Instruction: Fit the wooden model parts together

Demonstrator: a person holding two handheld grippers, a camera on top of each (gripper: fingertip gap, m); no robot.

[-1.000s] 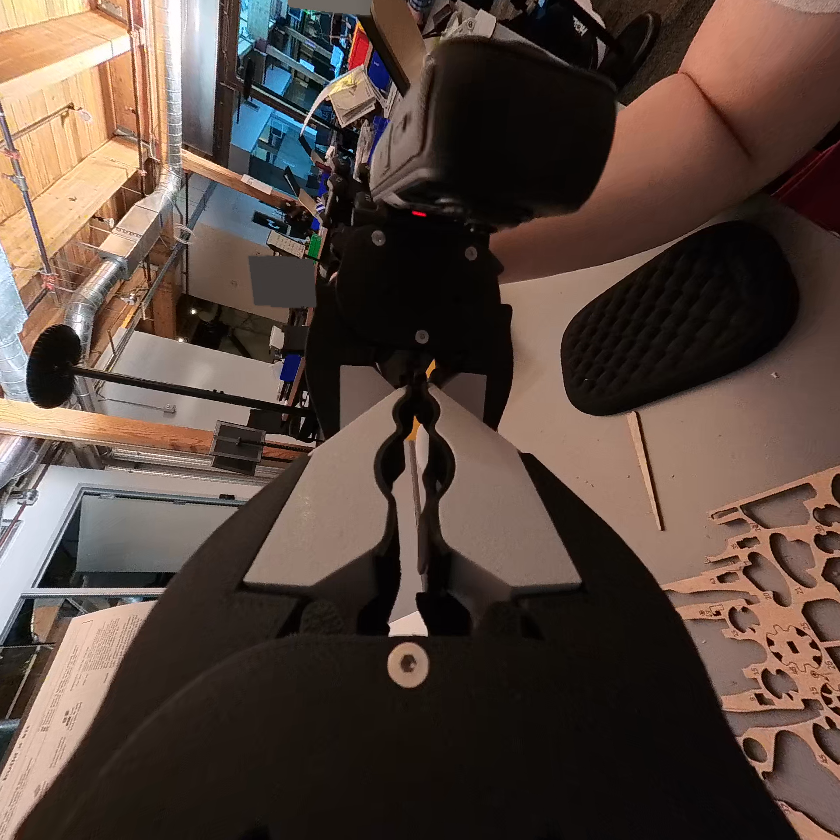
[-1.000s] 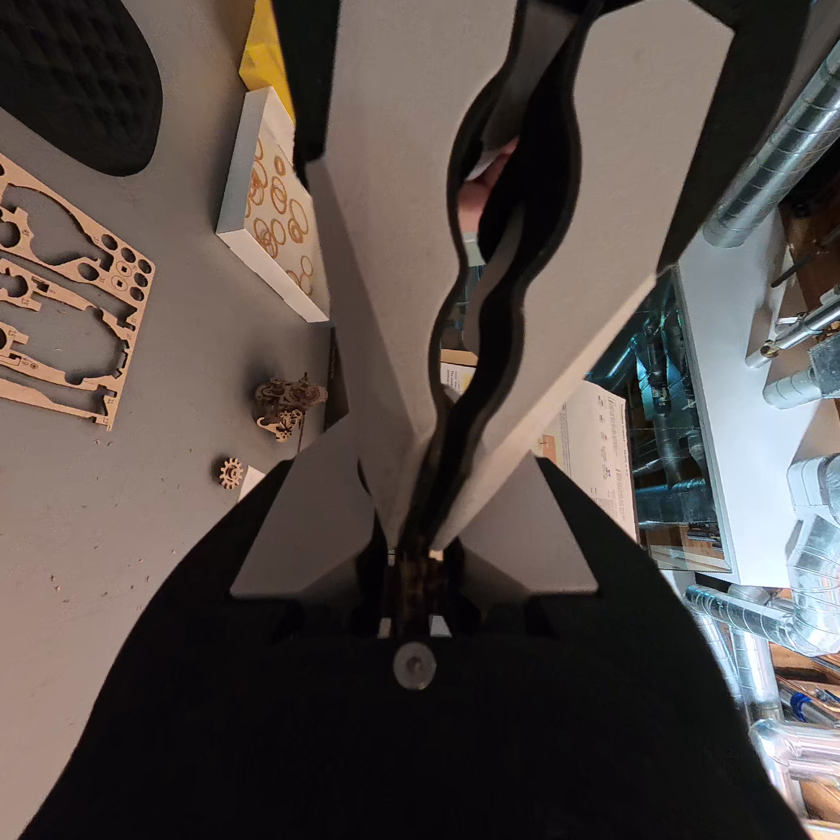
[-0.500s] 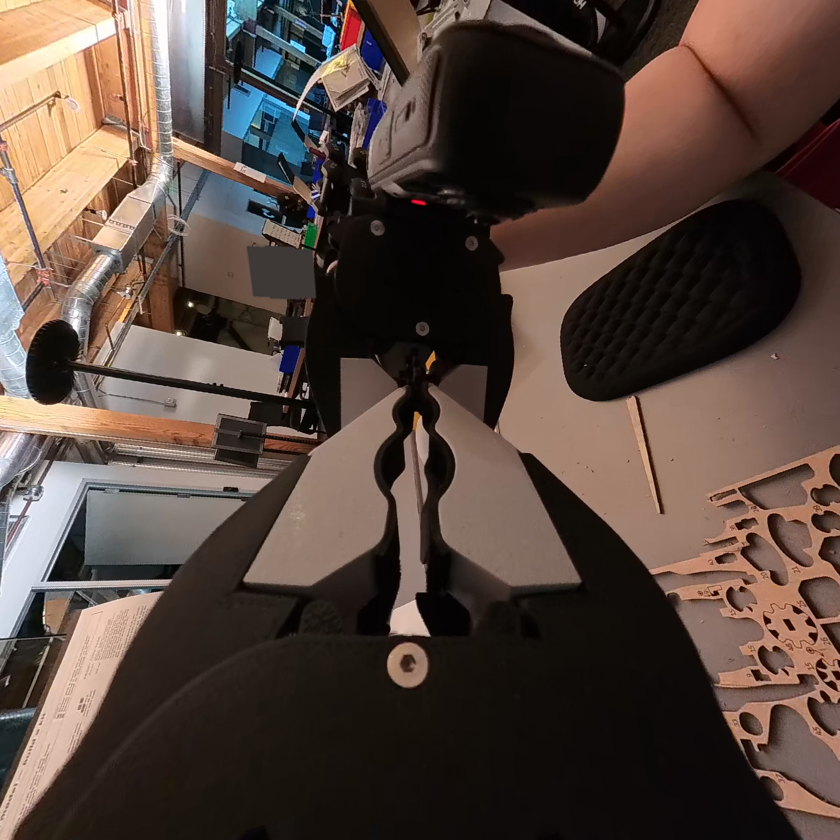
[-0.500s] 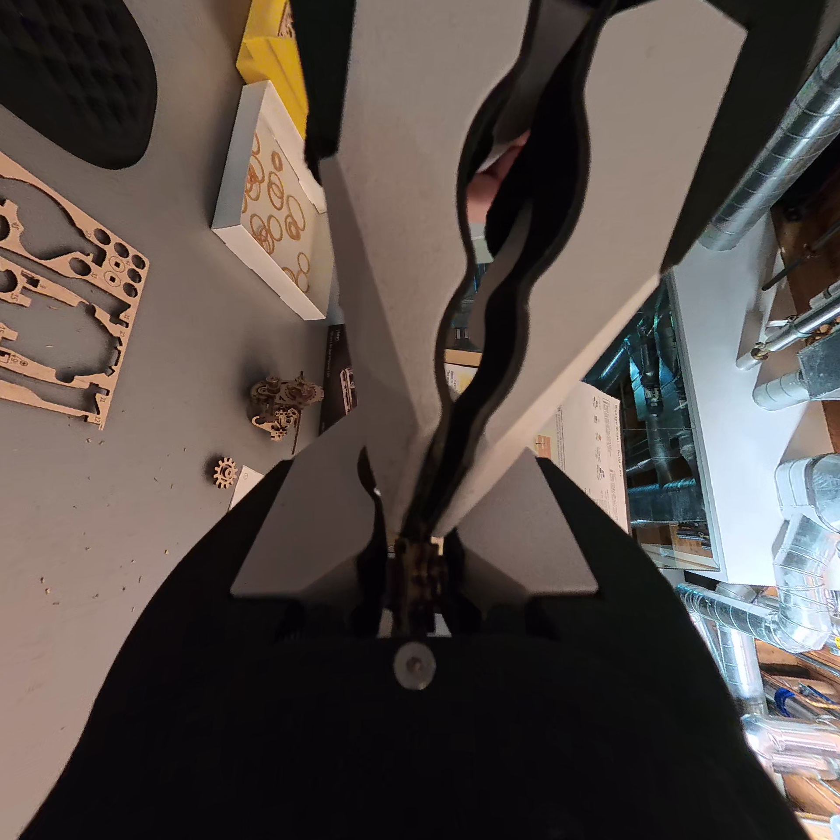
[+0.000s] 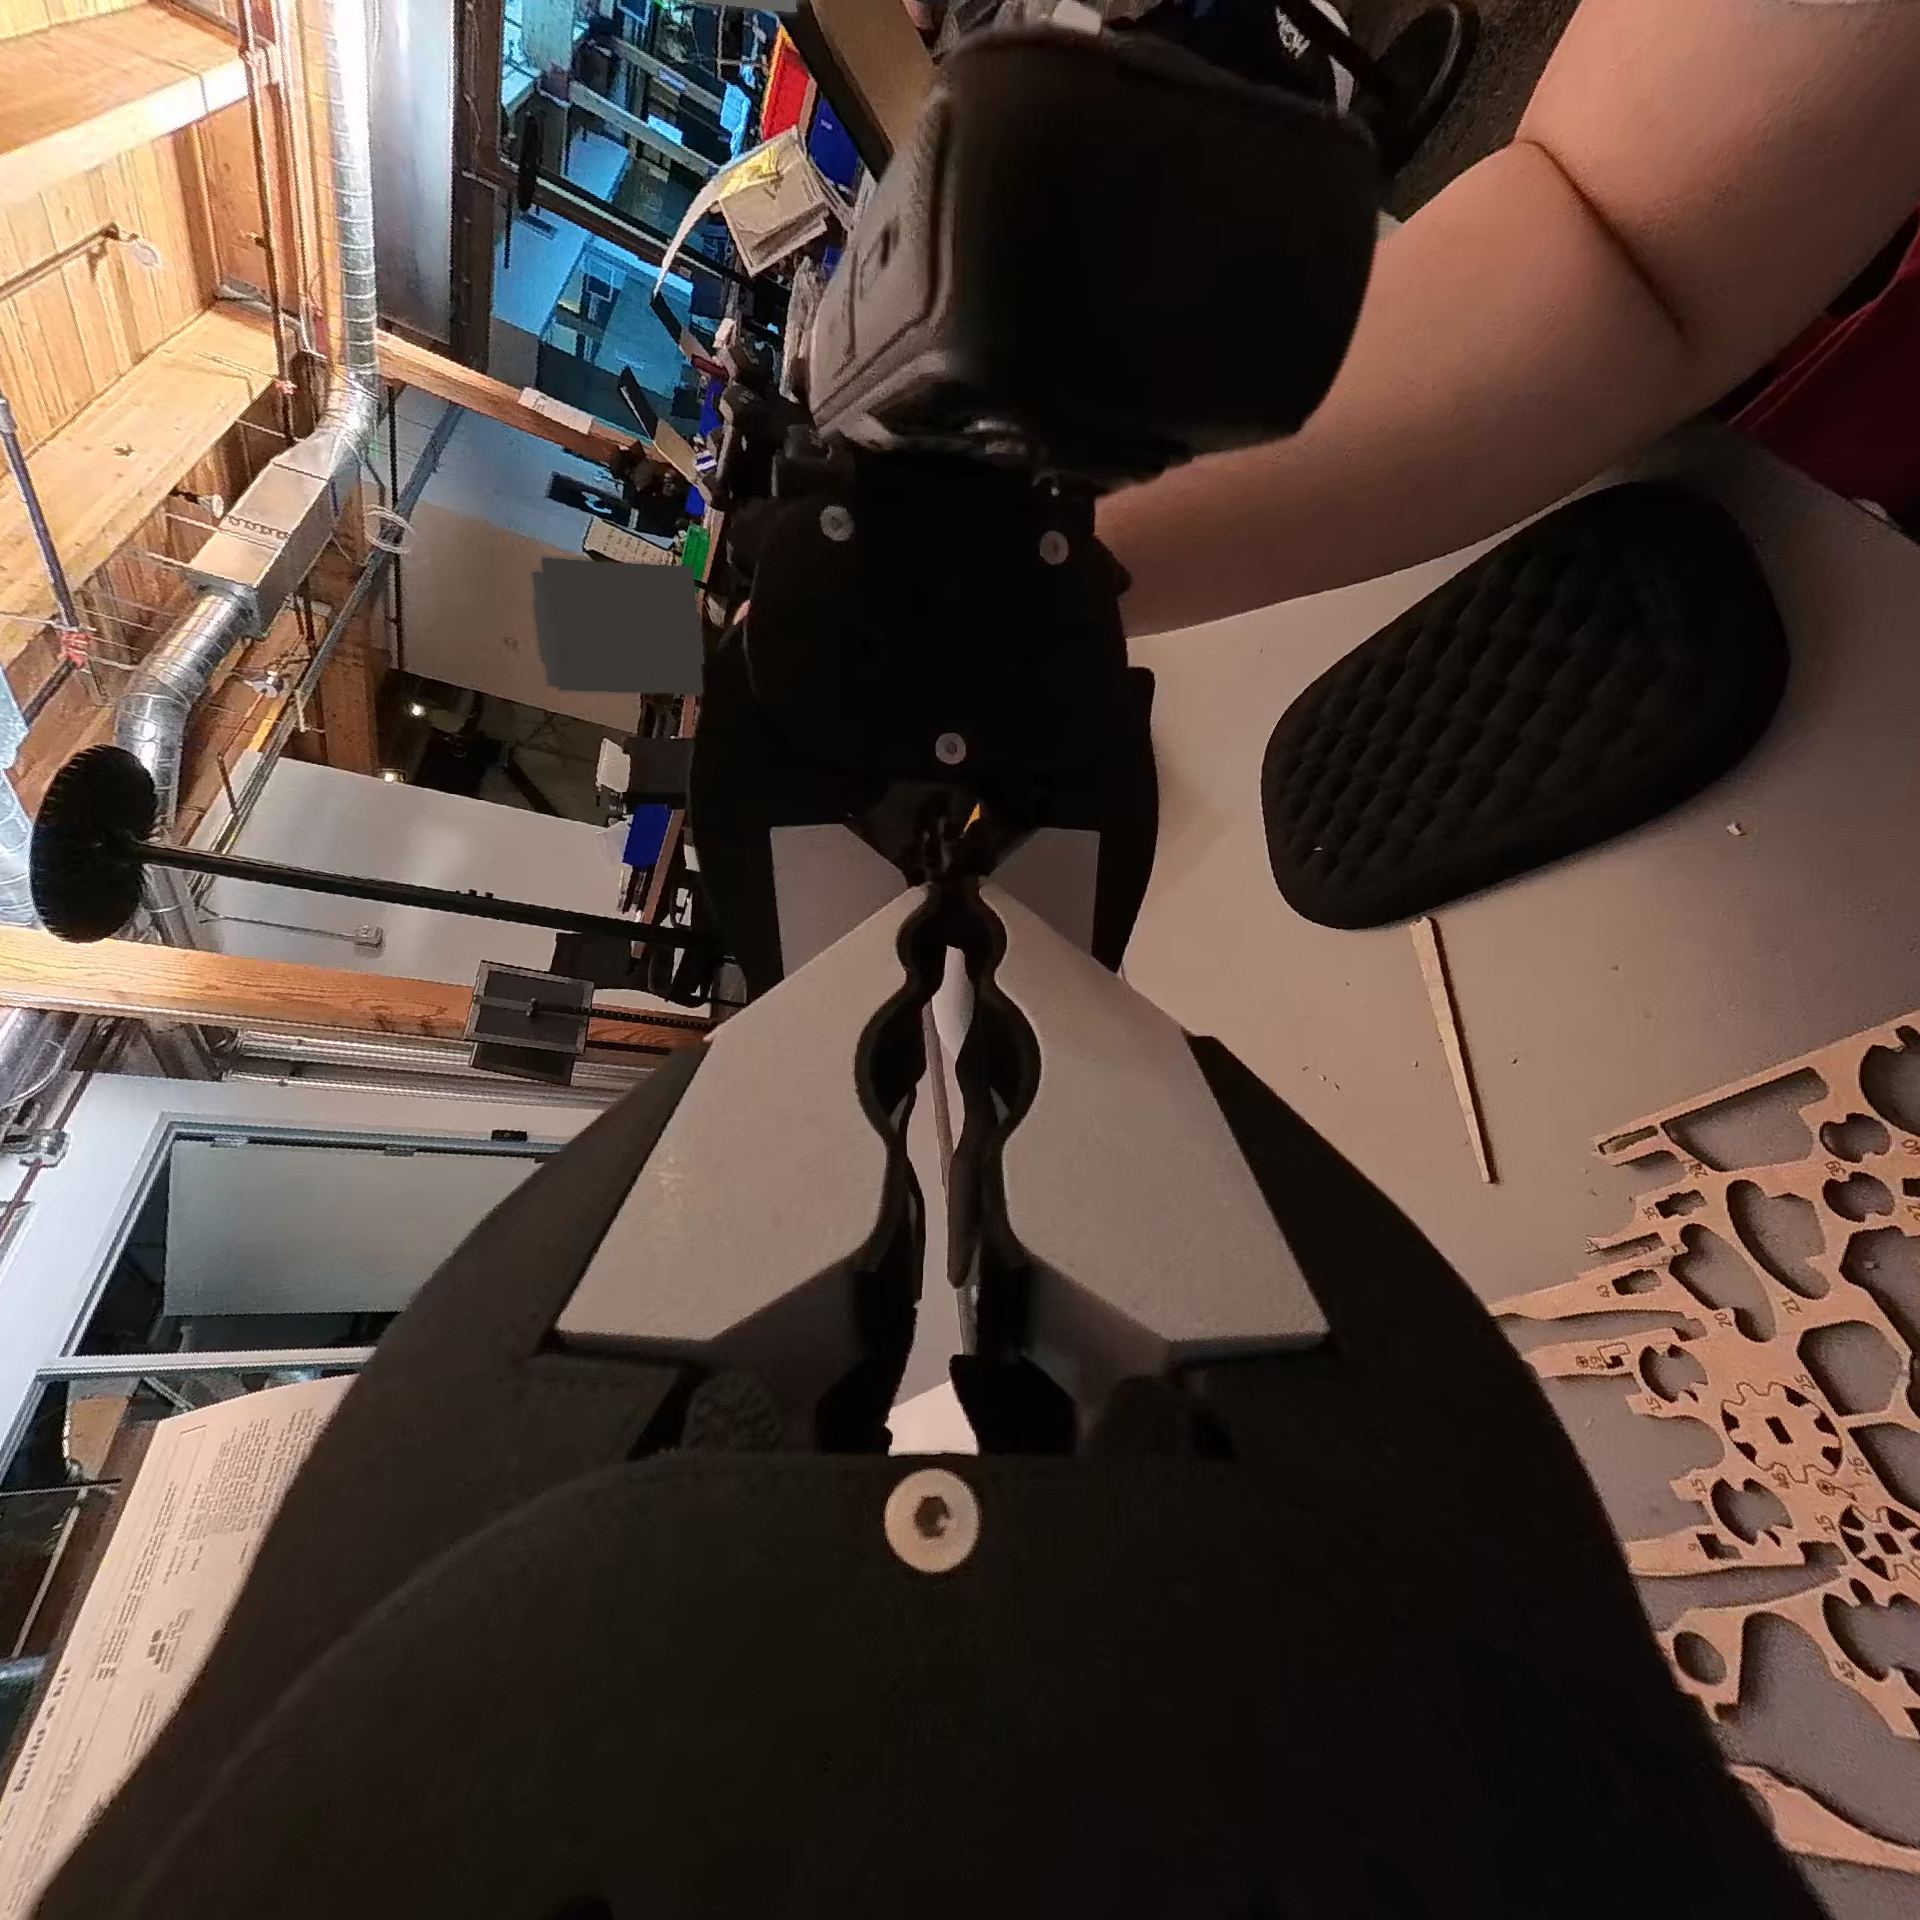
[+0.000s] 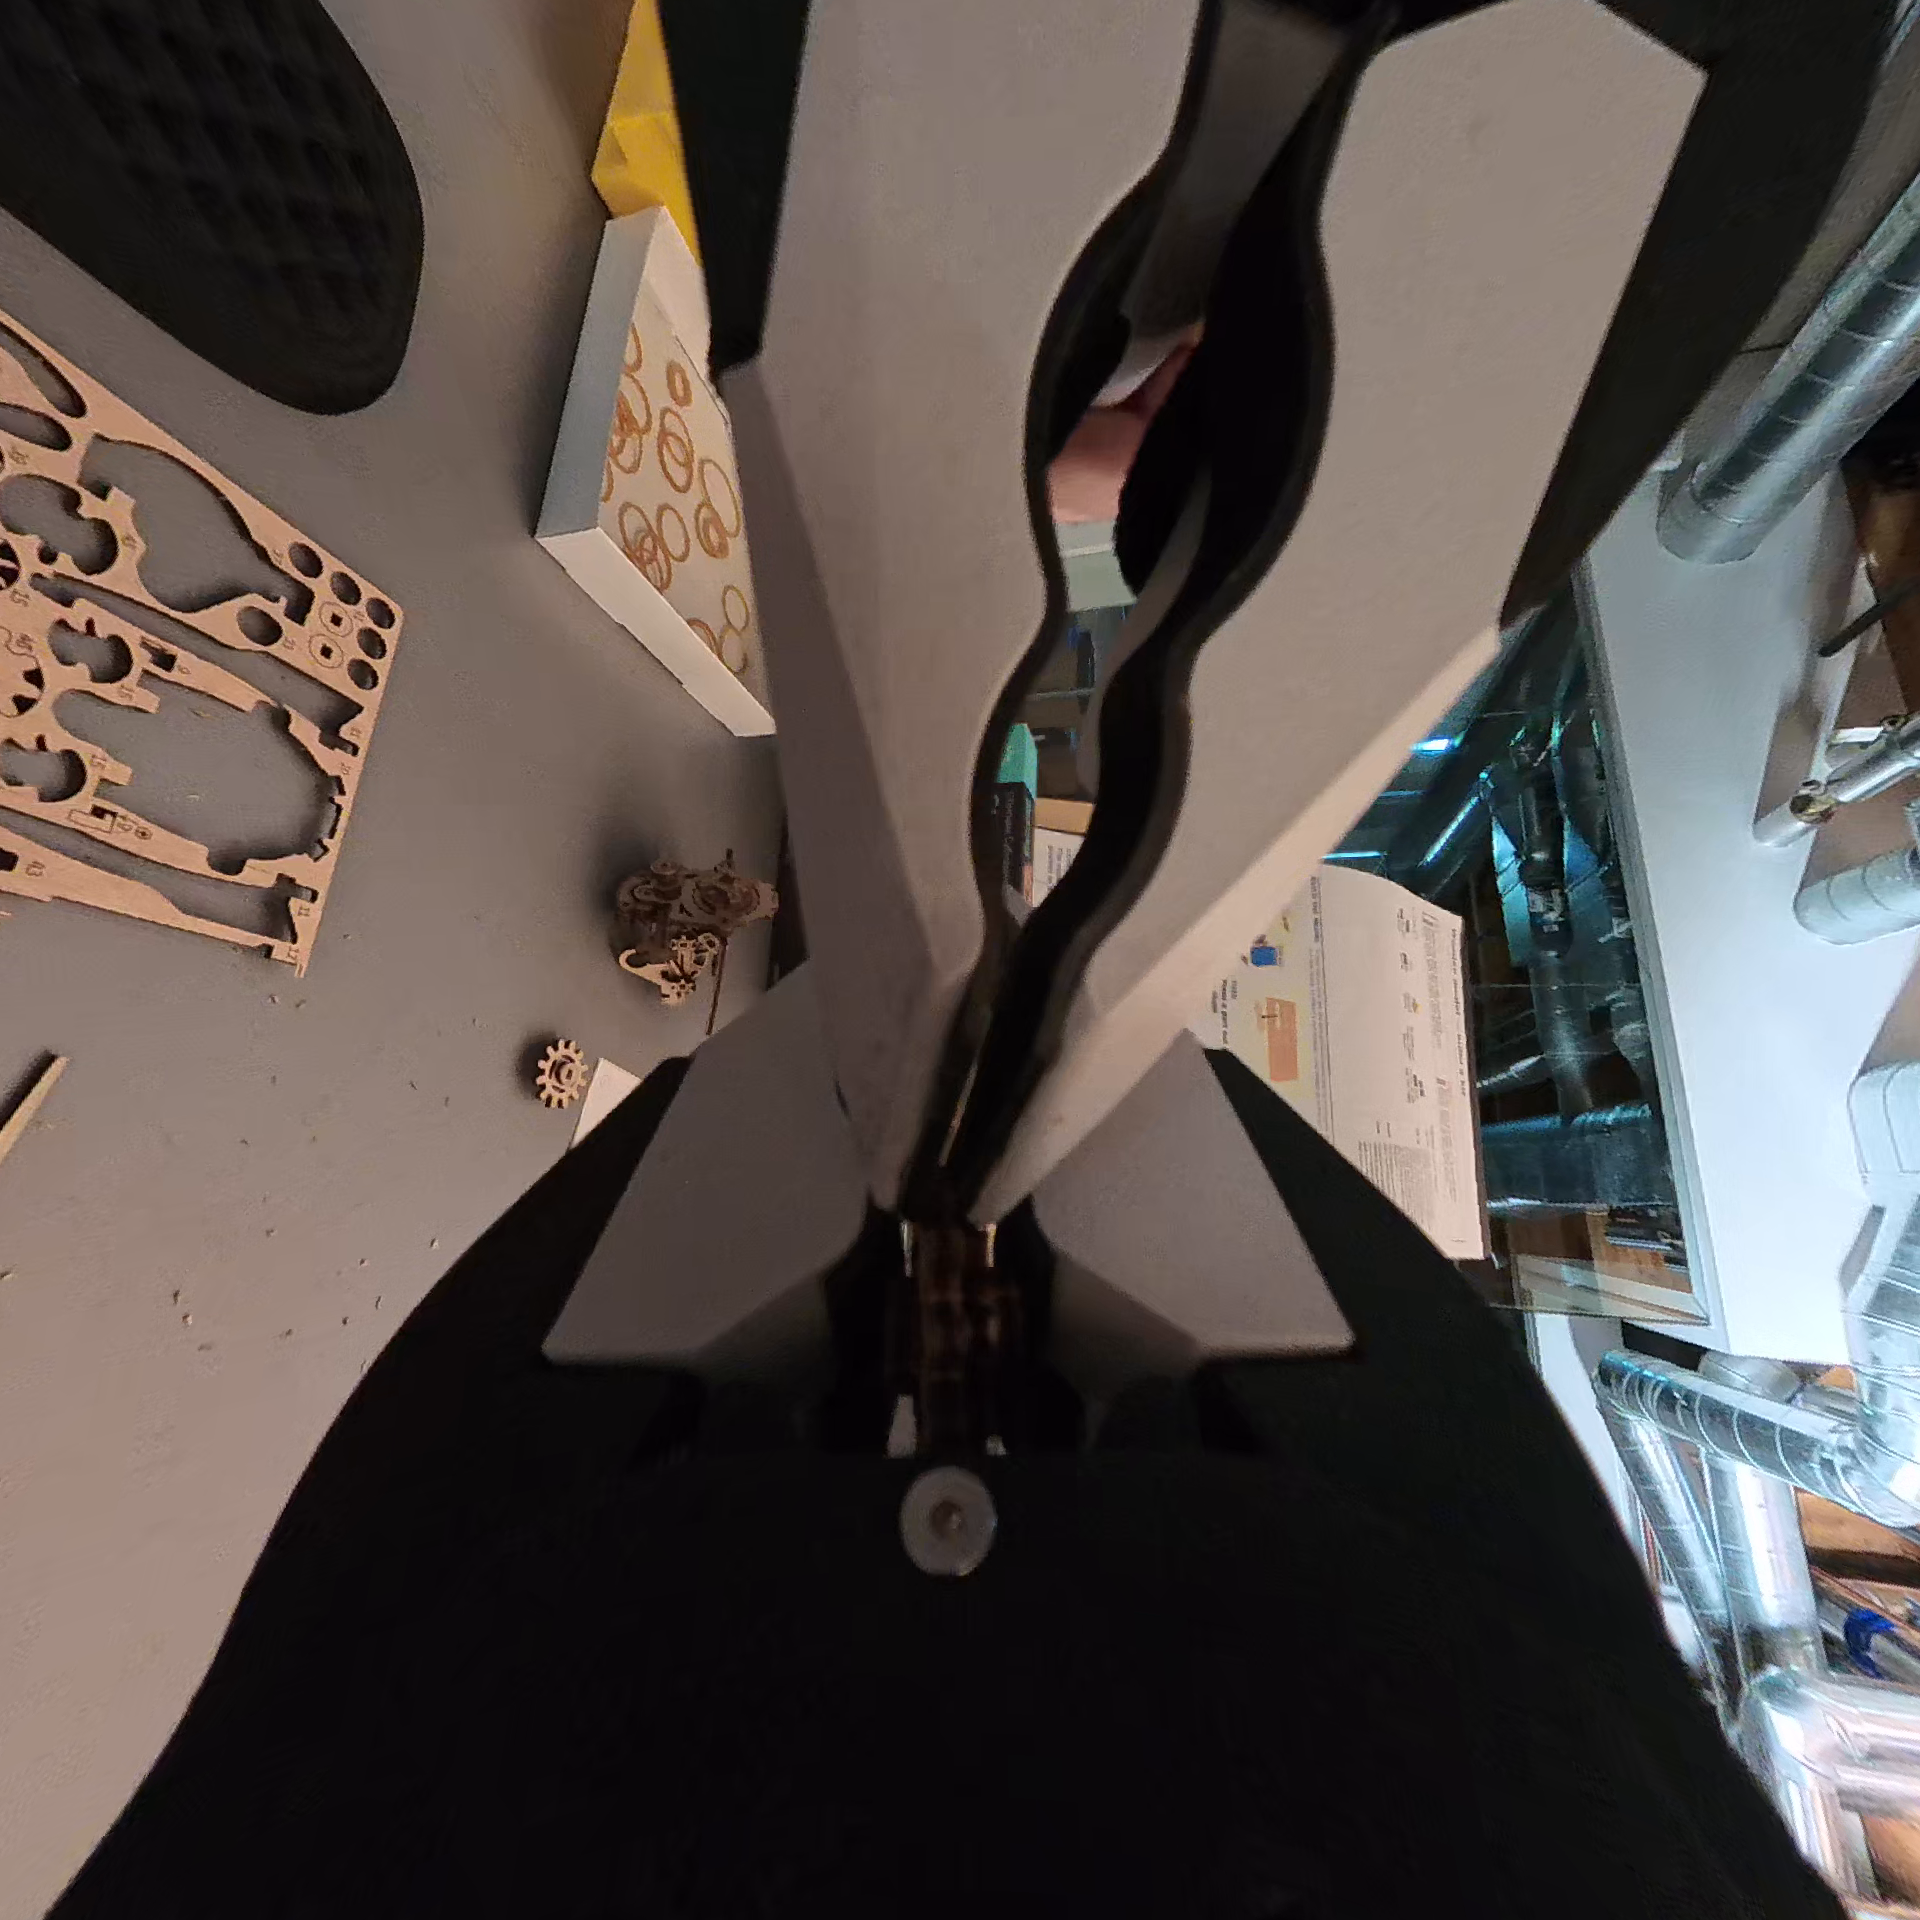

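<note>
**A:** Left wrist view first. Your left gripper (image 5: 951, 909) is pinched together on the thin rod (image 5: 943, 1117), which runs up between the pads. Tip to tip with it is your right gripper (image 5: 940, 821), both held up off the table (image 5: 1299, 1039).

**B:** What's changed in the last second?

**A:** Very little here. The right gripper has crept a touch closer and the cut-out wooden sheet (image 5: 1714, 1403) has slid across the frame. You're nudging, not swinging.

**B:** And the right wrist view?

**A:** The left's fingers fill the top and narrow down to the small dark wooden gear piece (image 6: 948, 1309), which sits deep between your right gripper's pads. That gripper looks closed on it, though its own tips are hidden. More of the piece shows than a second ago, and the left's tips sit slightly farther from the camera.

**B:** So is the rod in?

**A:** I can't see the joint. My read is that you're mid-press, lining the rod up with the piece, and it isn't seated yet. On the table to the left, the part-built model (image 6: 691, 925) and a loose gear (image 6: 561, 1075) wait.

**B:** Any writing?

**A:** A printed instruction sheet (image 6: 1351, 1060) carries text, and the wooden sheet has tiny engraved numbers. I won't read out either. The white box (image 6: 665, 499) shows only ring patterns, with no brand I can make out.
</note>
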